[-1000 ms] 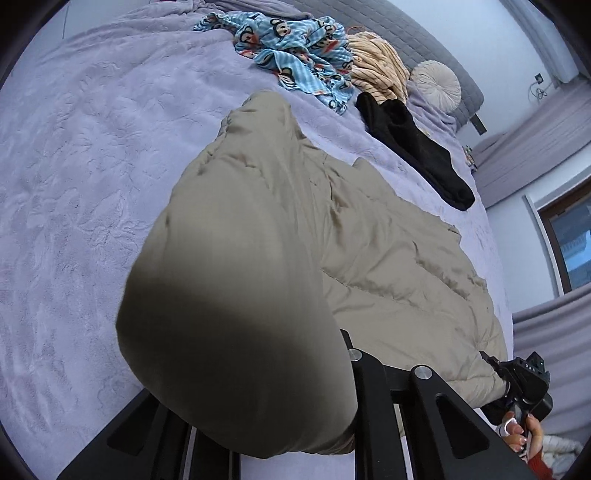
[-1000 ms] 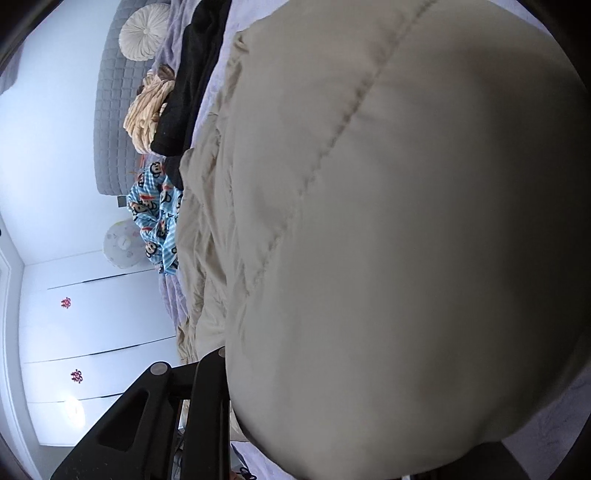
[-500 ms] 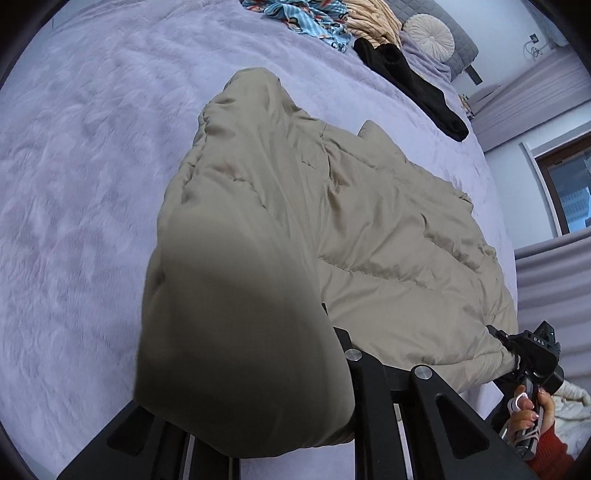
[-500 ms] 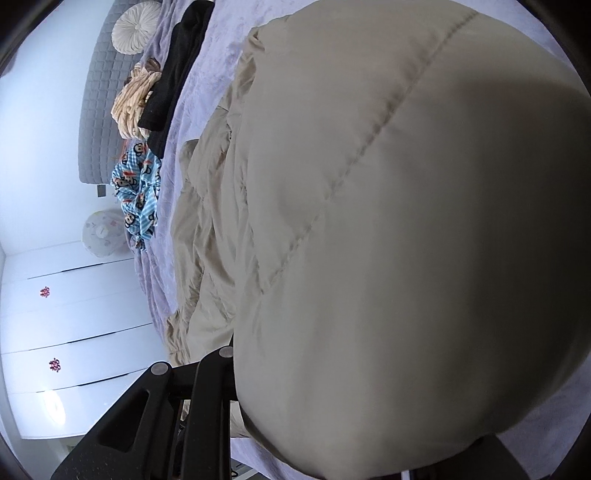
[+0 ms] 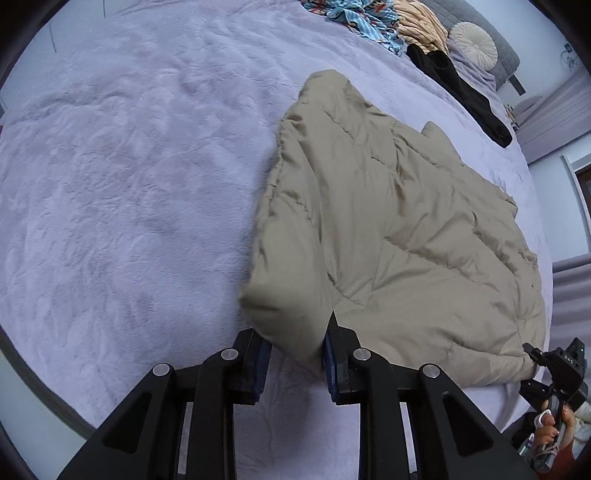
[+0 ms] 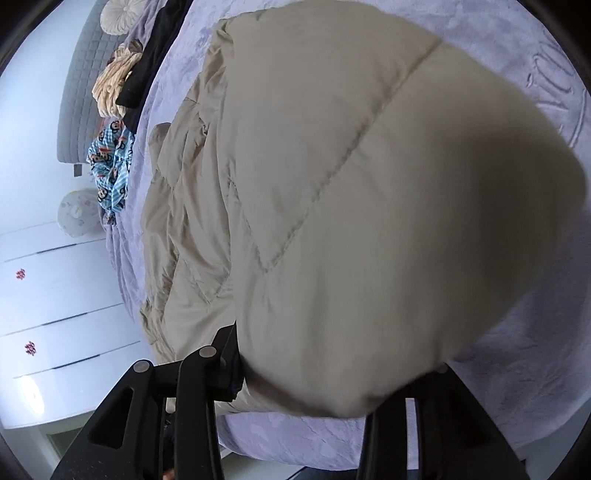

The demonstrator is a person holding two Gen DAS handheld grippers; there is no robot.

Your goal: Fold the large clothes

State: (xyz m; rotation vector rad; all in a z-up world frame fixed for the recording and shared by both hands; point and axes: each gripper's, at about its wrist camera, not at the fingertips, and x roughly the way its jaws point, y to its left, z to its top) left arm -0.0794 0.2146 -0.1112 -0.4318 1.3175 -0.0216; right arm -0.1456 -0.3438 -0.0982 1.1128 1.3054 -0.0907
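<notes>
A large beige quilted puffer jacket [image 5: 399,221] lies spread on the lavender bed cover [image 5: 129,166]. My left gripper [image 5: 295,354] has its jaws apart with the jacket's near left corner lying loosely between them. In the right wrist view the jacket [image 6: 351,221] fills most of the frame, and my right gripper [image 6: 332,387] holds its puffy corner between wide-spread fingers; the right finger is mostly hidden by fabric. The right gripper also shows at the jacket's near right corner in the left wrist view [image 5: 554,373].
At the head of the bed lie a blue cartoon-print garment [image 5: 358,18], a cream striped garment [image 5: 421,26], a black garment [image 5: 461,85] and a round pillow [image 5: 472,44]. A grey headboard [image 6: 81,81] and white wardrobe doors [image 6: 55,295] stand beyond.
My left gripper has opened and the lifted jacket corner has dropped lower onto the bed. The jacket now lies flatter. The right gripper still holds its bulging corner.
</notes>
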